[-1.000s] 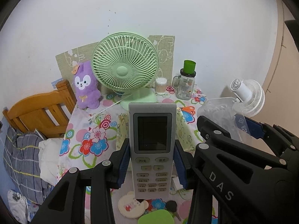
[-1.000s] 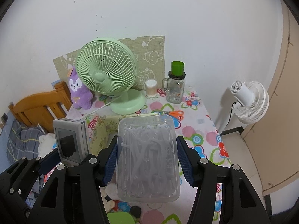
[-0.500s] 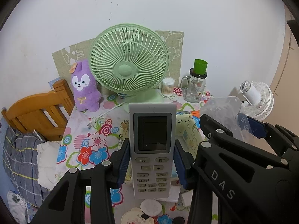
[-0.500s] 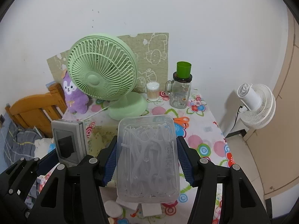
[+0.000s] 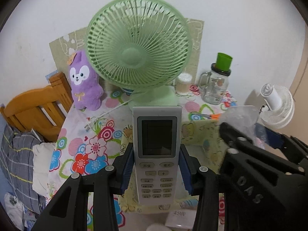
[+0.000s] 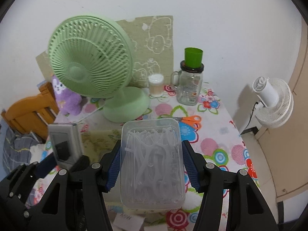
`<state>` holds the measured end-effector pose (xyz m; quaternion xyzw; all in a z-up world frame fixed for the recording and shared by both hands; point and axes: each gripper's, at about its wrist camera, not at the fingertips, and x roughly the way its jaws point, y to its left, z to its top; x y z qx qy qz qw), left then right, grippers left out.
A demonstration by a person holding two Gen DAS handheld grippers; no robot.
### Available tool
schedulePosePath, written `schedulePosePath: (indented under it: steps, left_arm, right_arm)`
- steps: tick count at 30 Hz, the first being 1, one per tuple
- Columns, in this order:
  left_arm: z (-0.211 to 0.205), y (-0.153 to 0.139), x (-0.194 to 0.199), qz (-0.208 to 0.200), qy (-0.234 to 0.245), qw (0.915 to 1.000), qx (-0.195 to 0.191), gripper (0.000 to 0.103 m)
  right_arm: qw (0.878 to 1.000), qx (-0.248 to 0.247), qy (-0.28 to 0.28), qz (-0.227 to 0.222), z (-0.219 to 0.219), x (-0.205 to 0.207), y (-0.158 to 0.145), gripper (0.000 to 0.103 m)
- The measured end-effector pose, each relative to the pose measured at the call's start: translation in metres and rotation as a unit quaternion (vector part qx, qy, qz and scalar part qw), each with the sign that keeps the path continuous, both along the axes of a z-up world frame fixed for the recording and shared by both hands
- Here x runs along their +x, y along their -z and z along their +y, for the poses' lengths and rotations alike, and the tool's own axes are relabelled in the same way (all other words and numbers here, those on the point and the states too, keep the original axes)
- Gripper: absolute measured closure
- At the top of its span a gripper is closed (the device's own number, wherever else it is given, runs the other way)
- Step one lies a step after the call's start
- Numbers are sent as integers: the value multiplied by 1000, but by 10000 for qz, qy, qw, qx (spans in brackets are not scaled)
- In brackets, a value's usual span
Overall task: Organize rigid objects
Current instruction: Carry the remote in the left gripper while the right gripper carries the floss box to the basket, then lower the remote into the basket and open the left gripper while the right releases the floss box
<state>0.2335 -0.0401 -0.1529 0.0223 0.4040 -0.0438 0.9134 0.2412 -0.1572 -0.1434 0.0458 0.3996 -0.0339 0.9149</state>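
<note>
left gripper [image 5: 156, 171] clamping remote [image 5: 156, 154], green fan [image 5: 138, 44]

Left tool [image 5: 156, 168] and right tool [image 6: 151, 165] both clamped, angled downward.

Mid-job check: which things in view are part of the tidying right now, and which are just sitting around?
In play:
- remote control, clamped in the left gripper
- clear plastic box of white picks, clamped in the right gripper

Just lying about:
- green fan
- purple plush
- glass jar
- orange scissors
</note>
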Motion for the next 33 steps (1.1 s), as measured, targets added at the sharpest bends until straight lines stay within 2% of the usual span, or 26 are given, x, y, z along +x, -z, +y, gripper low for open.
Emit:
schedulePosePath:
  steps: [8, 20, 22, 26, 28, 30, 33]
  left_arm:
    - [6, 30, 25, 318, -201, 9993, 15, 58]
    - [2, 77, 39, 911, -277, 9954, 119, 58]
    - [0, 78, 38, 834, -262, 9959, 251, 58]
    - [-1, 79, 42, 878, -318, 9954, 235, 57]
    - [0, 77, 44, 883, -330, 9954, 147, 56]
    - [2, 76, 46, 897, -381, 9952, 81, 46]
    - [2, 73, 48, 910, -358, 9952, -11, 39]
  right_arm:
    - [9998, -48, 151, 83, -8, 20, 25, 41]
    - [9994, -35, -36, 339, -1, 48, 58, 41]
    - [9993, -77, -34, 354, 1, 51, 62, 41]
    - [9993, -233, -89, 277, 7, 56, 64, 40]
    - [9993, -264, -85, 232, 8, 58, 64, 40]
    - [9994, -259, -96, 218, 7, 61, 65, 39]
    - [9996, -180, -122, 200, 5, 64, 65, 35]
